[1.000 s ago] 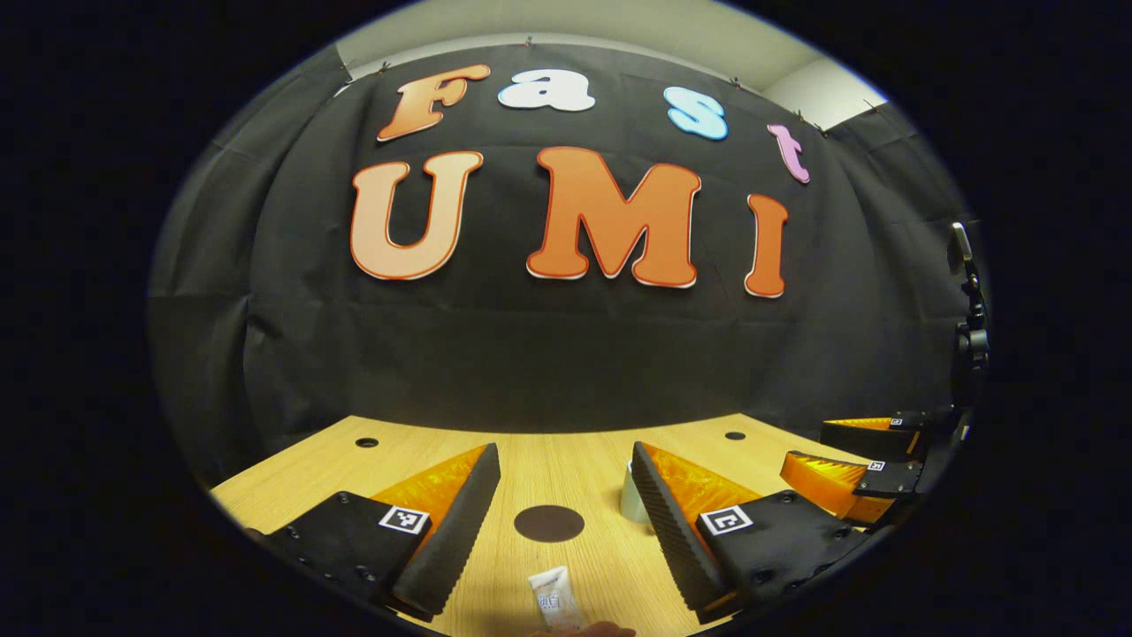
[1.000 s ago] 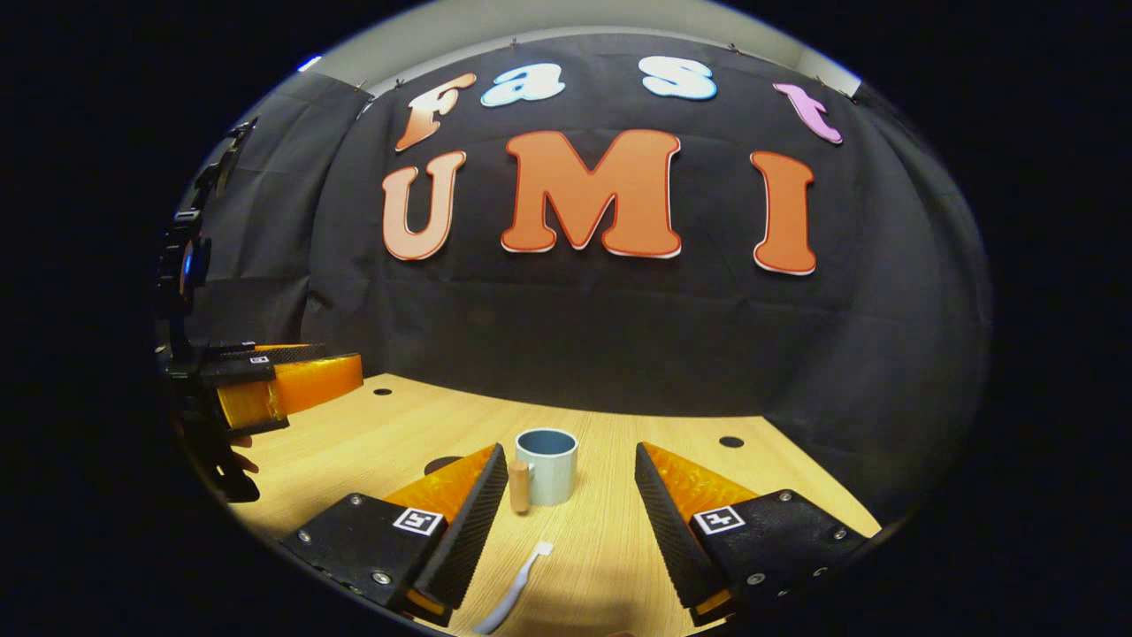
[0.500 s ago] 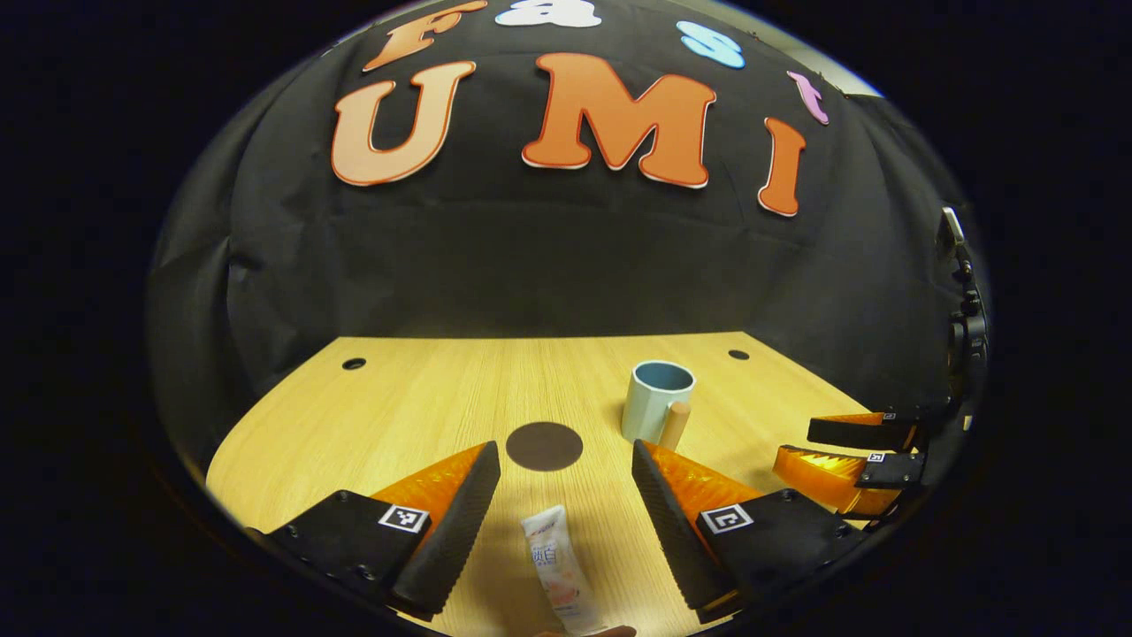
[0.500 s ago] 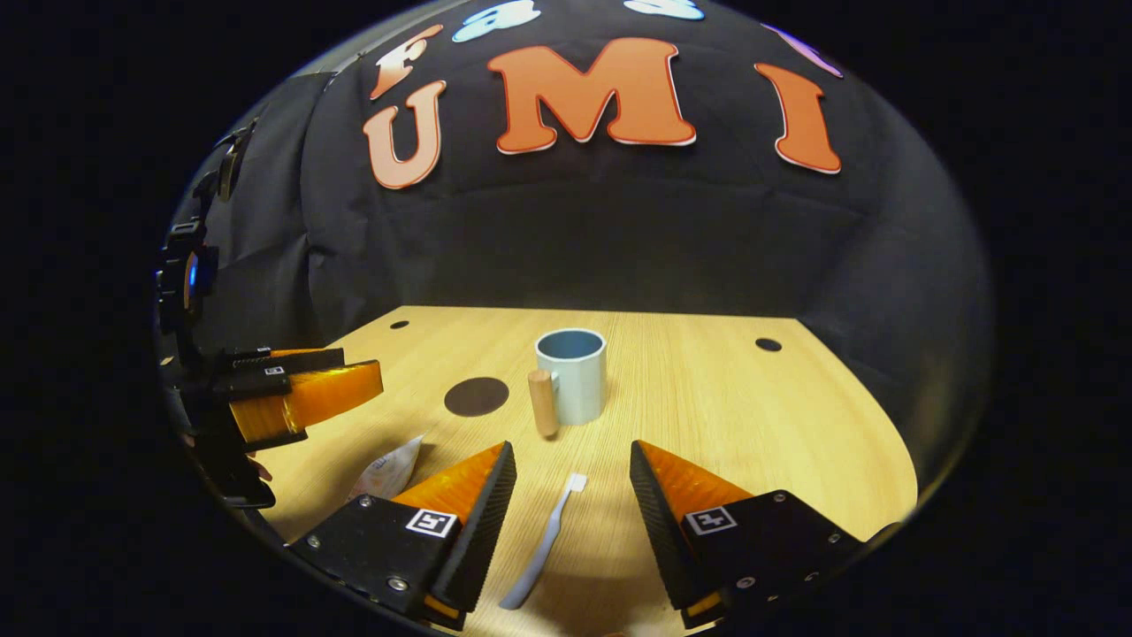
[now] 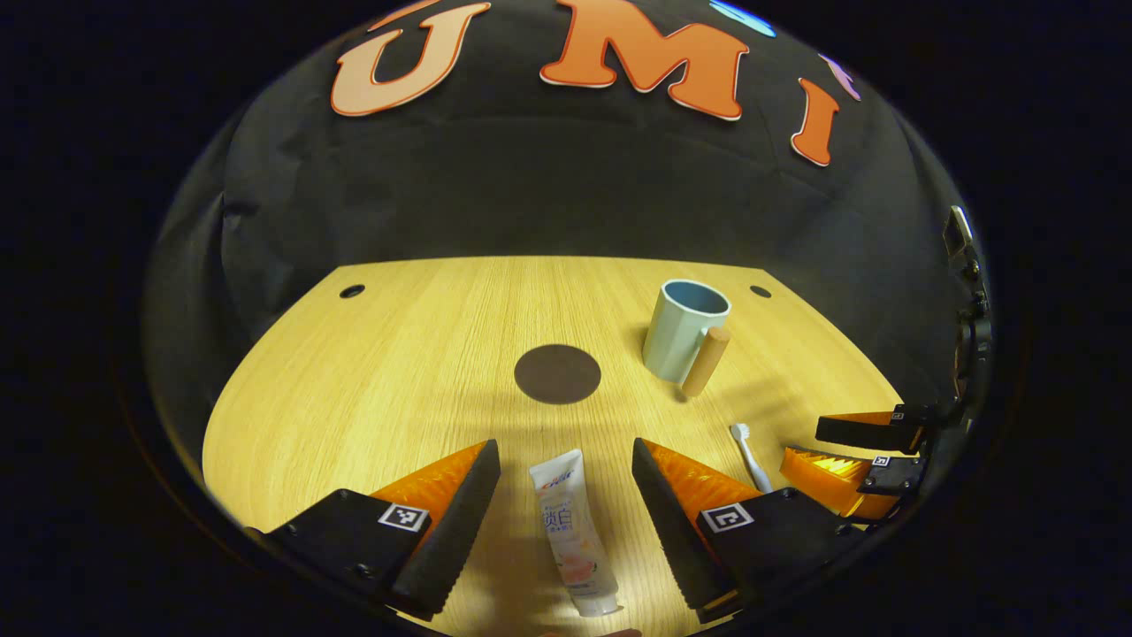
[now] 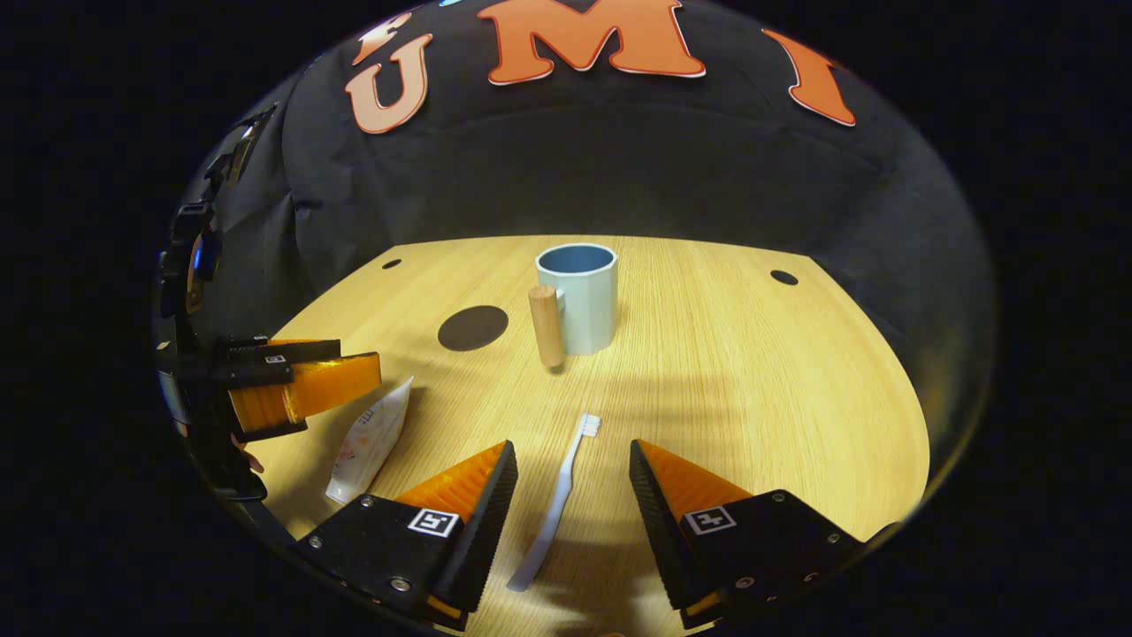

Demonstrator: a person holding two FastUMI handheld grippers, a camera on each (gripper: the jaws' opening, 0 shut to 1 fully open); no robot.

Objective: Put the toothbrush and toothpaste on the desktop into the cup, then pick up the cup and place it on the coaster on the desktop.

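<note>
**Toothpaste and toothbrush lie between spread fingers**

Toothpaste [image 5: 573,531] lies flat on the worktop [image 5: 398,372] between the left gripper's [image 5: 566,460] wide-spread fingers, untouched. The toothbrush [image 6: 555,504] lies likewise between the right gripper's [image 6: 566,456] spread fingers. Beyond stand the cup [image 6: 579,296] and the dark coaster [image 5: 557,373], apart.

I see a light wooden desktop [image 5: 371,389], grain running away from me, three small round holes near its far edge [image 5: 352,291] [image 5: 761,291] [image 6: 783,277]. Black cloth wall [image 6: 619,168] hangs right behind.
</note>
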